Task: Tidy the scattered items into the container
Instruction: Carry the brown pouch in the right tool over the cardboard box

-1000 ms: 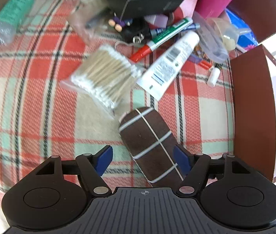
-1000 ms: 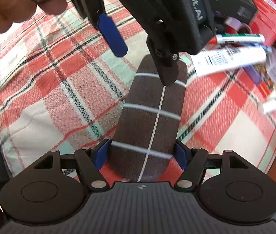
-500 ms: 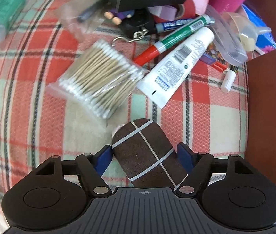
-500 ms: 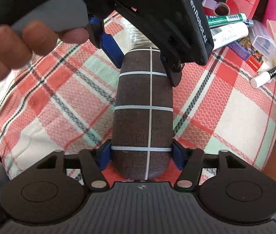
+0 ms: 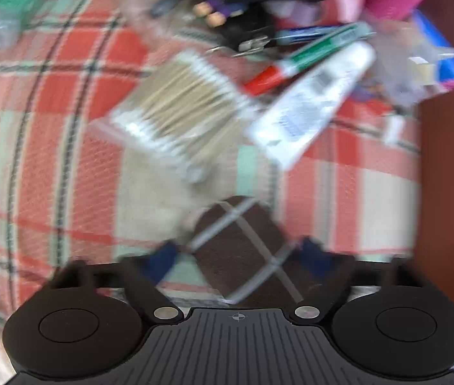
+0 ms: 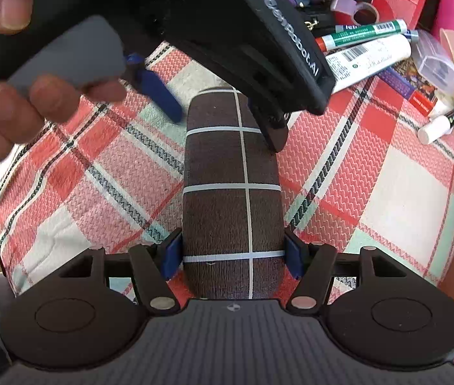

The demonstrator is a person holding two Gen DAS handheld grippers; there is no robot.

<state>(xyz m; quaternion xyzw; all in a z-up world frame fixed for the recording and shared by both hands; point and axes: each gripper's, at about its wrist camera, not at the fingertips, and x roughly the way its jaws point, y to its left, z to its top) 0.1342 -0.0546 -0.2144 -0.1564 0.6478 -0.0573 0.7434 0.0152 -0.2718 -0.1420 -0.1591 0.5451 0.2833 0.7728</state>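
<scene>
My right gripper [image 6: 231,258] pinches the brown case [image 6: 231,192] at lower centre. My left gripper [image 5: 236,258] straddles it, apparently spread; blur limits certainty

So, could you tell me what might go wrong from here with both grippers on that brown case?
The right gripper clamps only one end of the brown case, so it may pivot or slip. The left gripper straddles the far end with its jaws apart; an off-centre close could nudge it or snag the plaid cloth.
</scene>
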